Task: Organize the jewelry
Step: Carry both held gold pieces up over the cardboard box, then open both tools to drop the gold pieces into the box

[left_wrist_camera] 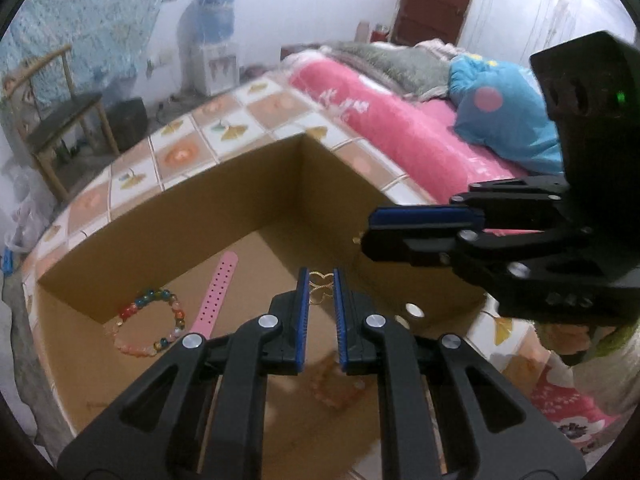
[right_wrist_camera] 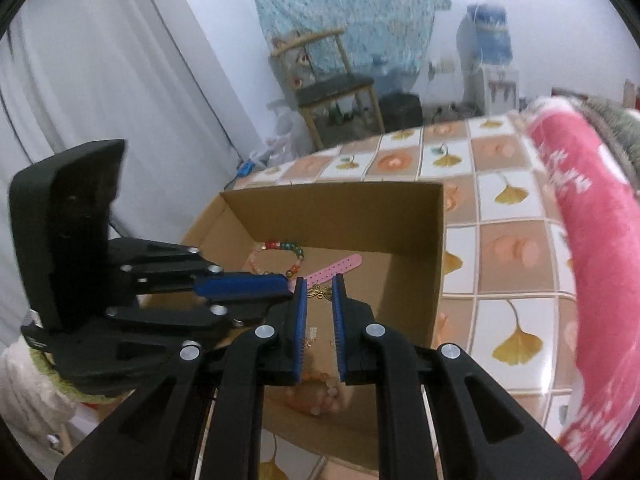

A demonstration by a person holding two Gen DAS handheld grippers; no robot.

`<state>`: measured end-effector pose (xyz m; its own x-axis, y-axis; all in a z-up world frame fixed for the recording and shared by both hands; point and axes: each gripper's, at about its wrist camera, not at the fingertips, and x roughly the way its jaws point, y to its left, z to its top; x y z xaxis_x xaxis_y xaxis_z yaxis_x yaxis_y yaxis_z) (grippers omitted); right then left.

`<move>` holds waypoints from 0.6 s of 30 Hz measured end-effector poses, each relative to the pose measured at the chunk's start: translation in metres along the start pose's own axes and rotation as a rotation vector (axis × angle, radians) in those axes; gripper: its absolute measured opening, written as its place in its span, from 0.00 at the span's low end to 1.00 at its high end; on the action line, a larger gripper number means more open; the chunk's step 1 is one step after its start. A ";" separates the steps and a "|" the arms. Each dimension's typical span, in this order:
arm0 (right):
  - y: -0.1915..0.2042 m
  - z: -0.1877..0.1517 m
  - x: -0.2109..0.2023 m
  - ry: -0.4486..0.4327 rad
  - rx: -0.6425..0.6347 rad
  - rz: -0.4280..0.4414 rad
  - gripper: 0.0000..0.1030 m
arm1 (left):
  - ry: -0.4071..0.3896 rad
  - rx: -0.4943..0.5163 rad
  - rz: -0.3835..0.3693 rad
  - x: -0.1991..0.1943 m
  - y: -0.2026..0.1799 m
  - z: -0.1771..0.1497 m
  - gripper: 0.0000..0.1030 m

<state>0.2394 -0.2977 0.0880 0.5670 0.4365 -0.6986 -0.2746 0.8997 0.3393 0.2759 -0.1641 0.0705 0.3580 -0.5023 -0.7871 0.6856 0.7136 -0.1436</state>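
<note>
An open cardboard box (left_wrist_camera: 224,184) (right_wrist_camera: 340,216) stands on the tiled table. On its floor lie a multicoloured bead bracelet (left_wrist_camera: 150,322) (right_wrist_camera: 280,246), a pink watch strap (left_wrist_camera: 216,292) (right_wrist_camera: 336,268) and a blurred orange bead bracelet (left_wrist_camera: 332,384) (right_wrist_camera: 320,396). My left gripper (left_wrist_camera: 320,274) (right_wrist_camera: 286,282) hovers over the box, jaws nearly together, with a thin gold chain piece (left_wrist_camera: 320,286) pinched at the tips. My right gripper (right_wrist_camera: 320,280) (left_wrist_camera: 370,228) is close beside it, also nearly closed, with a gold butterfly pendant (right_wrist_camera: 320,292) between its pads. Whether the two gold pieces are joined is not visible.
The table (right_wrist_camera: 508,248) wears a glossy tile-pattern cover with ginkgo leaves. A bed with a pink quilt (left_wrist_camera: 400,128) (right_wrist_camera: 592,240) borders it. A wooden chair (right_wrist_camera: 336,88) and a water dispenser (left_wrist_camera: 212,40) stand by the far wall.
</note>
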 end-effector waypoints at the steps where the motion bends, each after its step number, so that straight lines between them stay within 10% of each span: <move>1: -0.002 0.002 0.005 0.012 0.005 -0.004 0.12 | 0.023 -0.010 -0.004 0.008 0.005 0.002 0.11; 18: -0.030 0.017 0.010 0.037 0.088 -0.034 0.15 | 0.080 -0.081 0.040 0.031 0.031 0.006 0.21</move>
<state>0.2667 -0.3200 0.0819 0.5452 0.4071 -0.7328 -0.1860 0.9111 0.3678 0.3118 -0.1607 0.0457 0.3300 -0.4343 -0.8381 0.6173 0.7710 -0.1564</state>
